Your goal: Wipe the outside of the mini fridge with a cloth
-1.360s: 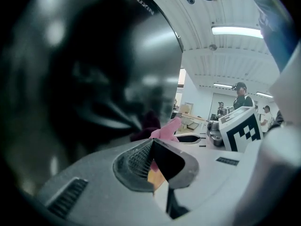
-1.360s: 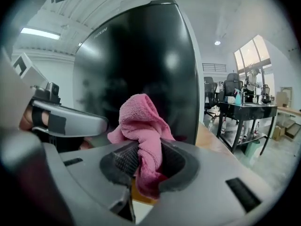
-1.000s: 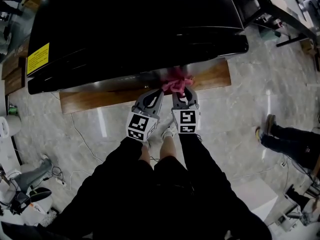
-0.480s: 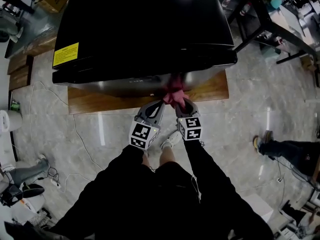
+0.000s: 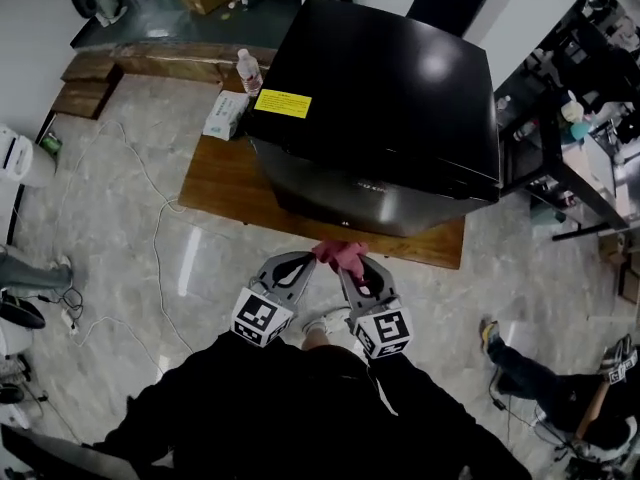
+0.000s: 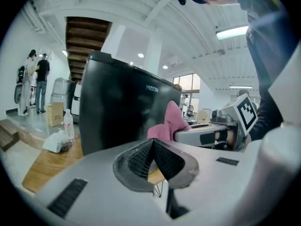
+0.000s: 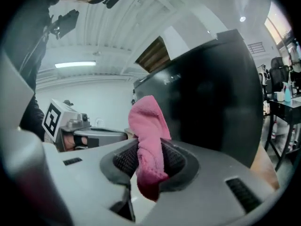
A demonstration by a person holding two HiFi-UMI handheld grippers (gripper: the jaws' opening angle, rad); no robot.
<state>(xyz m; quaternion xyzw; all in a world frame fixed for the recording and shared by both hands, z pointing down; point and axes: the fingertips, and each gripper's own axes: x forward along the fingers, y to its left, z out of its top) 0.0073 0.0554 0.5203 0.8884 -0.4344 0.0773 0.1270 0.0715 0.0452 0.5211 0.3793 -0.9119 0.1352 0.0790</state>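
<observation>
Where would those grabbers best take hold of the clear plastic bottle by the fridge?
Around the middle of the clear plastic bottle, likely from the side away from the black mini fridge: it stands upright, round-bodied, close beside the fridge.

Sleeves (image 5: pixel 430 408): black, long, behind the marker cubes (image 5: pixel 262 318).
Marker cubes: white, black square patterns.
Left gripper (image 5: pixel 303 261), right gripper (image 5: pixel 352 268): grey shells, black ribbed pads (image 6: pixel 141 159), ahead of the marker cubes.
Shoe (image 5: pixel 322 320): white, between the marker cubes.
</observation>
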